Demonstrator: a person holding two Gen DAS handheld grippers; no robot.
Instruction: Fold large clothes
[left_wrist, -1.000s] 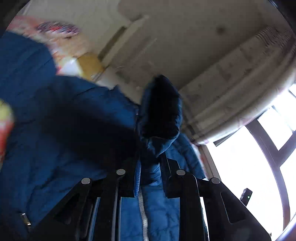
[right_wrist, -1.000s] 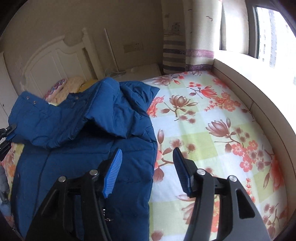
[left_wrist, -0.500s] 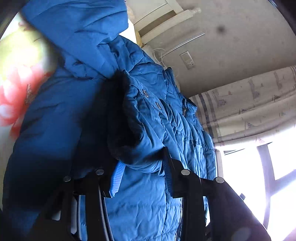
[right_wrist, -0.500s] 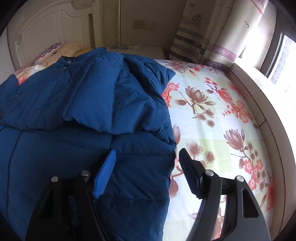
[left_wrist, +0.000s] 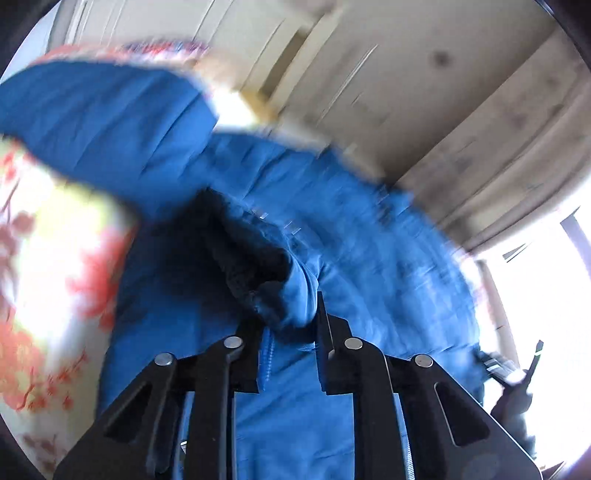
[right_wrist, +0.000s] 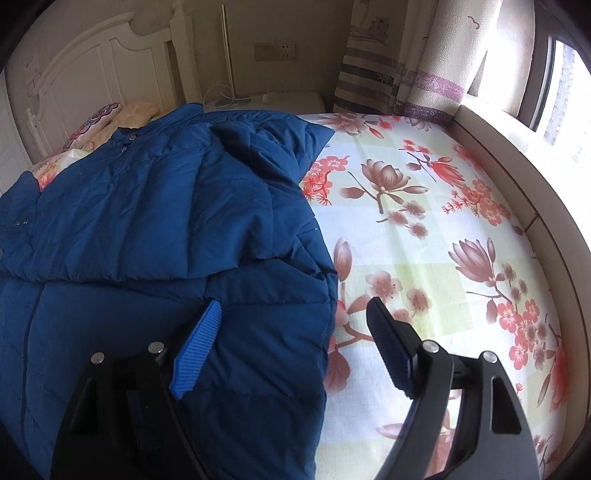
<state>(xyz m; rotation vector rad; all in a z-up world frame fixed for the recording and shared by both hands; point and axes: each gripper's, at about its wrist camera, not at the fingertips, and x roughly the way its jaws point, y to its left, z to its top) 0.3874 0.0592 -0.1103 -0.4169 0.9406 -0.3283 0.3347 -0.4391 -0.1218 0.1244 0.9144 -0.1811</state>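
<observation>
Left tool (left_wrist: 286, 321) is closing, its black jaws pinching a bunched fold of the quilted blue padded jacket (left_wrist: 332, 236), dark lining showing just beyond the tips. Right tool (right_wrist: 295, 325) is opening wide, nothing gripped: blue ribbed pad (right_wrist: 195, 350) above the jacket's (right_wrist: 147, 221) near right corner, the other finger over the sheet. The jacket lies folded over itself on the left half of the bed's floral sheet (right_wrist: 443, 221). White headboard (right_wrist: 92, 70) far left, striped curtain (right_wrist: 369, 74) far right.
</observation>
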